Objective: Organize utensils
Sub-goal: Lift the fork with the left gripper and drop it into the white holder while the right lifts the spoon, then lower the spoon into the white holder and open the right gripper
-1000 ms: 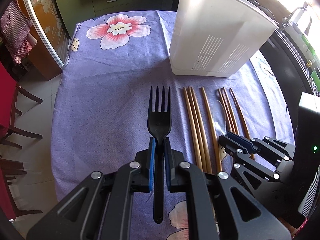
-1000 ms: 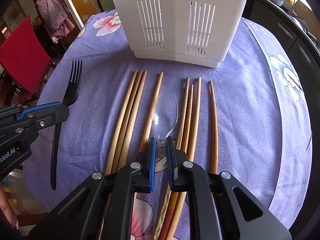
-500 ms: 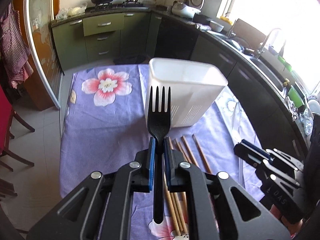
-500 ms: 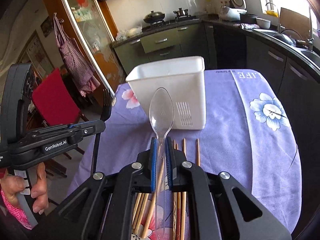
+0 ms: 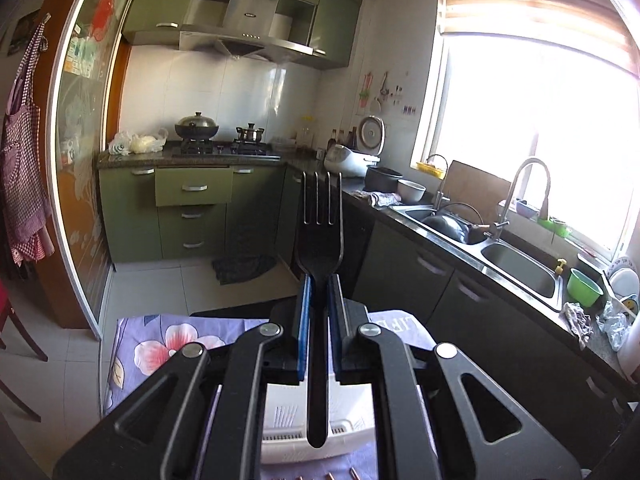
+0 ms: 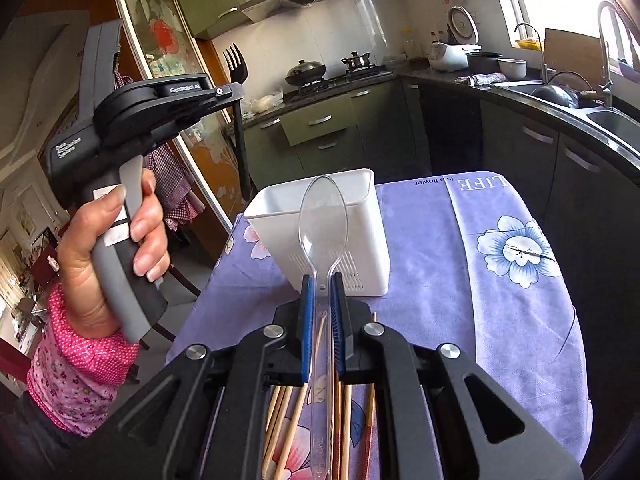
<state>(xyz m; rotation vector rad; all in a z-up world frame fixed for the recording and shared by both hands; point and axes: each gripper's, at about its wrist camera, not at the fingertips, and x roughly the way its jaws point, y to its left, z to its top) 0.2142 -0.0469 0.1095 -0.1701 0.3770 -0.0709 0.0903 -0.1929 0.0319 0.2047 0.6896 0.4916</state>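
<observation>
My left gripper (image 5: 319, 284) is shut on a black plastic fork (image 5: 321, 236), held upright and high above the table; the fork also shows in the right wrist view (image 6: 236, 65), with the left gripper (image 6: 234, 94) raised at the left. My right gripper (image 6: 321, 280) is shut on a clear plastic spoon (image 6: 323, 216), bowl up, in front of the white slotted utensil holder (image 6: 360, 240). The holder sits below the left gripper (image 5: 352, 428). Several wooden chopsticks (image 6: 292, 412) lie on the purple flowered tablecloth (image 6: 460, 280) under the right gripper.
A kitchen counter with a sink (image 5: 516, 268) runs along the right. A stove with pots (image 5: 224, 144) and green cabinets (image 5: 192, 208) stand behind the table. A red chair (image 5: 8, 320) is at the left edge.
Both grippers have lifted and tilted up, carrying the fork and the spoon off the table. The left gripper rose higher and now looks across the kitchen over the holder.
</observation>
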